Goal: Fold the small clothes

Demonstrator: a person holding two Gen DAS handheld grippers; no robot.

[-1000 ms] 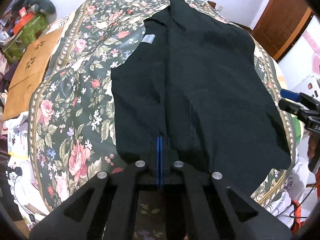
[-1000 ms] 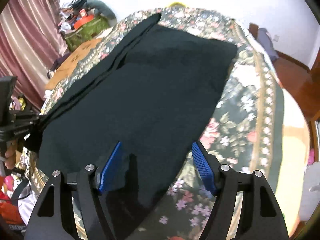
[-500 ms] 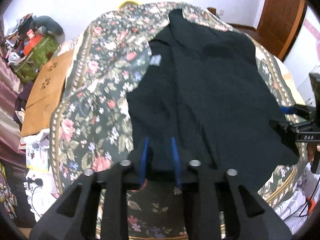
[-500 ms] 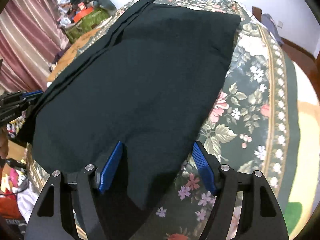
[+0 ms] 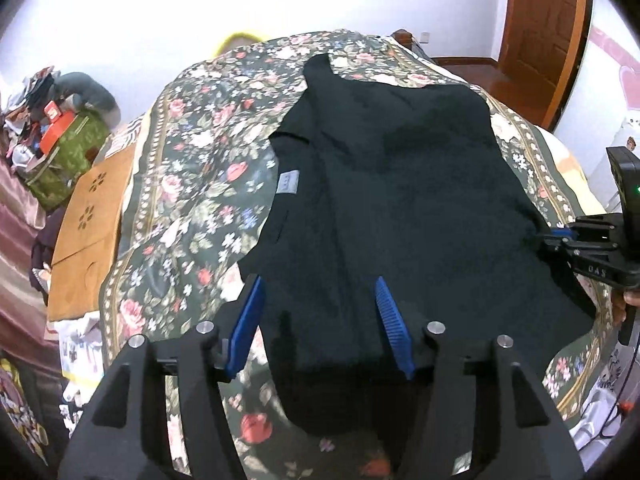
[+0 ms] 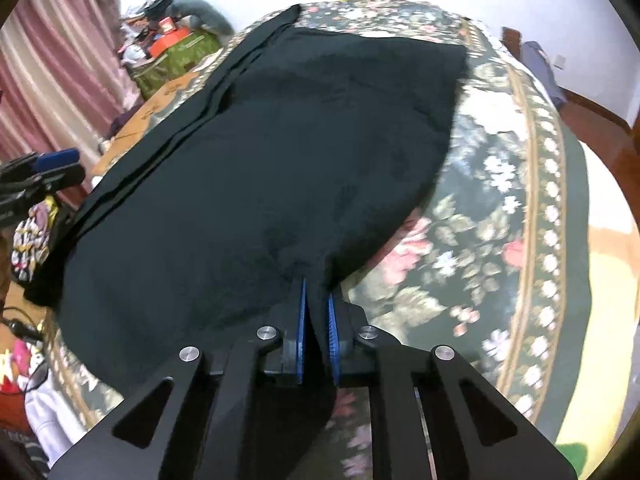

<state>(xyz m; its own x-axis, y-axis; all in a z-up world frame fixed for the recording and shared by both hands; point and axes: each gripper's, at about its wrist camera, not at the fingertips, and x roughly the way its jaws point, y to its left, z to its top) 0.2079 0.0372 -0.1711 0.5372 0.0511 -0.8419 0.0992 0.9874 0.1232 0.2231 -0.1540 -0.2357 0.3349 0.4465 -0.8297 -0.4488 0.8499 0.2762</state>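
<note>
Since earlier, left hand-held gripper (image 5: pixel 320 320) spread wide, right hand-held gripper (image 6: pixel 316 320) pinches one black garment (image 6: pixel 280 160).

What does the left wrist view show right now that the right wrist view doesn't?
Only the left wrist view shows the left gripper open, its blue pads straddling the near hem of the black garment, a grey label on the garment's left edge, and the wooden door. Only the right wrist view shows the right gripper shut on the garment's near edge, and the pink curtain. Both show the garment spread on the floral bedspread and the cardboard box beside the bed.
</note>
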